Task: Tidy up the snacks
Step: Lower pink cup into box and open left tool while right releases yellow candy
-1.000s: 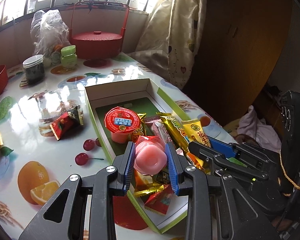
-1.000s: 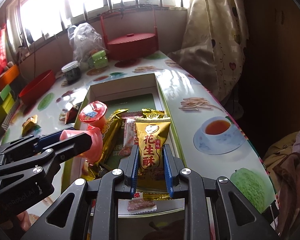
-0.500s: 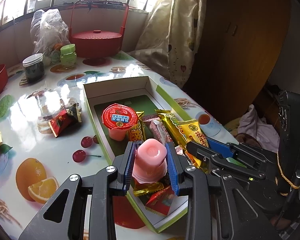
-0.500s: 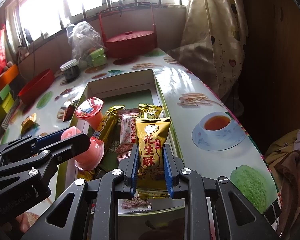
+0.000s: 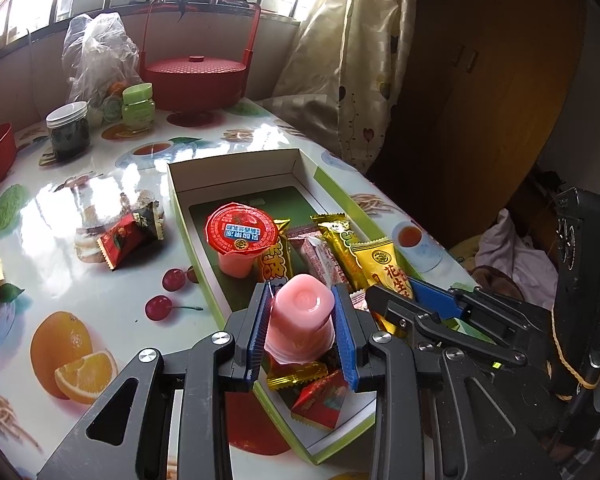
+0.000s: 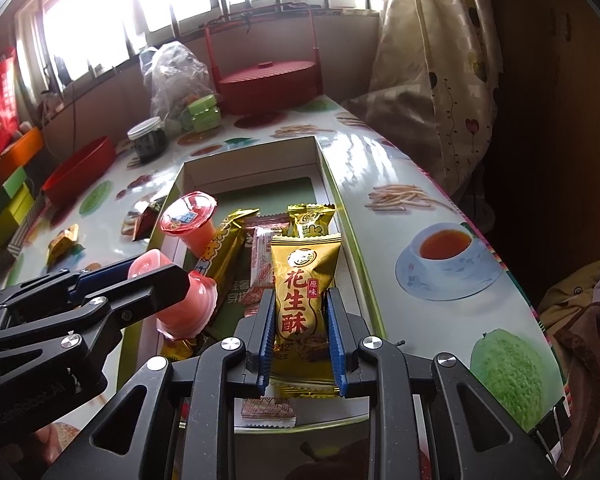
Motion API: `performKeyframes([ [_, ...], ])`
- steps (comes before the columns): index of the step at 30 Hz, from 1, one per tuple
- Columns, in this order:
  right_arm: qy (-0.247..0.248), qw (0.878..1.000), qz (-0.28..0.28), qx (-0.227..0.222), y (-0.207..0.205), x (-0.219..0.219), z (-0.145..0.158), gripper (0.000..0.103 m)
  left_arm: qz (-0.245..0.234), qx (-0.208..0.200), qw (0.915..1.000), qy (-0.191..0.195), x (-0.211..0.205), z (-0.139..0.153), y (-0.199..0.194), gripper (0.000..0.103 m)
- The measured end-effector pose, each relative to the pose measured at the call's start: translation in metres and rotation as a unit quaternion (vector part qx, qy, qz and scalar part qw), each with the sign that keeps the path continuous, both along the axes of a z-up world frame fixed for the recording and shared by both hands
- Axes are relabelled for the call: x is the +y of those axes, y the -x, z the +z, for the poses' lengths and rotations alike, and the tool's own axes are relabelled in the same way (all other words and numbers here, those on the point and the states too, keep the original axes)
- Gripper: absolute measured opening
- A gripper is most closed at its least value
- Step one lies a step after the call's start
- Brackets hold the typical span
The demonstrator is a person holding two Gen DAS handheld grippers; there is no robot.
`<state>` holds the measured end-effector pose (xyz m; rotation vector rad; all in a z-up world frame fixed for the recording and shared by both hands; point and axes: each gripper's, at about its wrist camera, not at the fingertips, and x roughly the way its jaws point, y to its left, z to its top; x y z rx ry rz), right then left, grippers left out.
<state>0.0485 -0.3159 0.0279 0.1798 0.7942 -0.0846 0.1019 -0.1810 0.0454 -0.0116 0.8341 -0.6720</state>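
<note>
Above the near end of the open box (image 5: 236,168) on the bench (image 5: 80,272), the left tongs (image 5: 302,320) clamp an upturned pink jelly cup (image 5: 300,320); the right tongs (image 6: 302,320) pinch a gold peanut-crisp packet (image 6: 302,292) beside it.

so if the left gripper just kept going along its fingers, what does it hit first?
Probably the snacks in the box: the left gripper, shut on an upside-down pink jelly cup, points down at the gold bar beside the red-lidded jelly cup. Depth unclear.
</note>
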Motion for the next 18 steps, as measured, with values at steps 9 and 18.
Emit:
performKeyframes([
  [9, -0.002, 1.0, 0.008, -0.001, 0.0011, 0.0021, 0.0007, 0.026, 0.004, 0.004, 1.0, -0.007, -0.0019, -0.0013, 0.0008, 0.033],
  [18, -0.006, 1.0, 0.013, -0.003, 0.0034, 0.0025, 0.0008, 0.028, 0.01, 0.006, 0.9999, -0.011, 0.0007, -0.0009, 0.0009, 0.037],
])
